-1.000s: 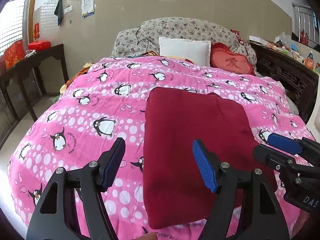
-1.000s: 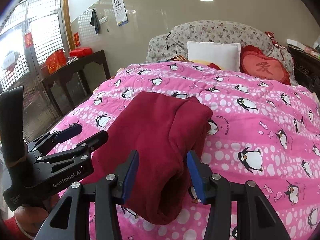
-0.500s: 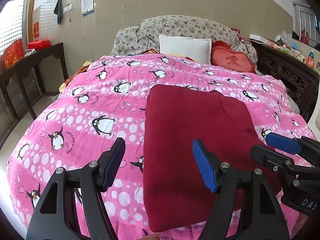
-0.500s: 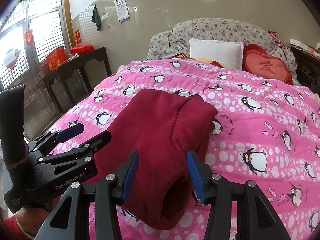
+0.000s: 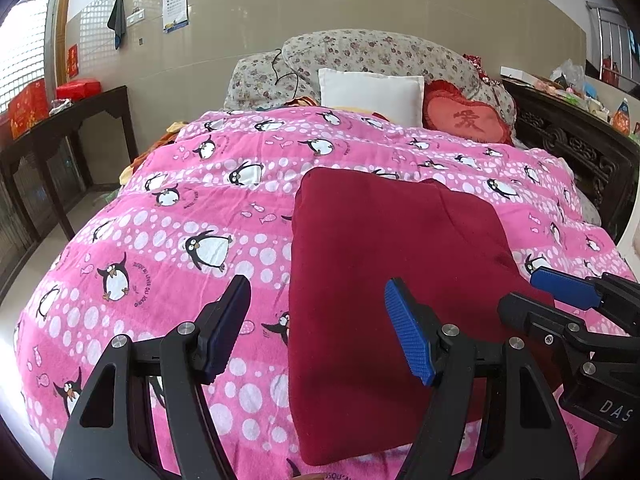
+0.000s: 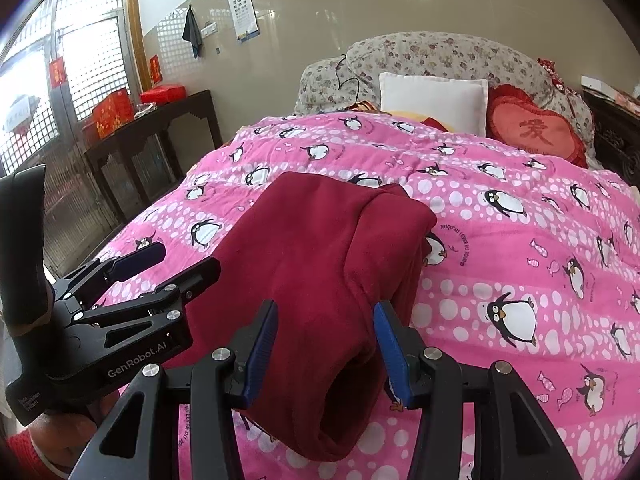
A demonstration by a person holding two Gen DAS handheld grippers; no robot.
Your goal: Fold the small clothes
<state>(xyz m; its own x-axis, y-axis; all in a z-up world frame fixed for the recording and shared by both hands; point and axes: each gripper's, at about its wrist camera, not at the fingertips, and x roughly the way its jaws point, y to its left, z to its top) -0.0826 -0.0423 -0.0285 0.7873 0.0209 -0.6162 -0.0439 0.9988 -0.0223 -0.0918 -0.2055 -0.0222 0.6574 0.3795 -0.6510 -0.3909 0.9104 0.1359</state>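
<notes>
Though folded thick, the maroon fleece garment (image 5: pixel 384 280) looks soft and light; grip its near hem. Left claw (image 5: pixel 320 332) and right claw (image 6: pixel 324 354) stand apart, empty.

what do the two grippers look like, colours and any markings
Both are matte black frames with silver screws and two fingers tipped with blue ribbed pads. The left gripper carries white "GenRobot.AI" lettering on its side, seen from the right wrist view. The right gripper shows white letters "DAS" in the left wrist view. No cables show.
</notes>
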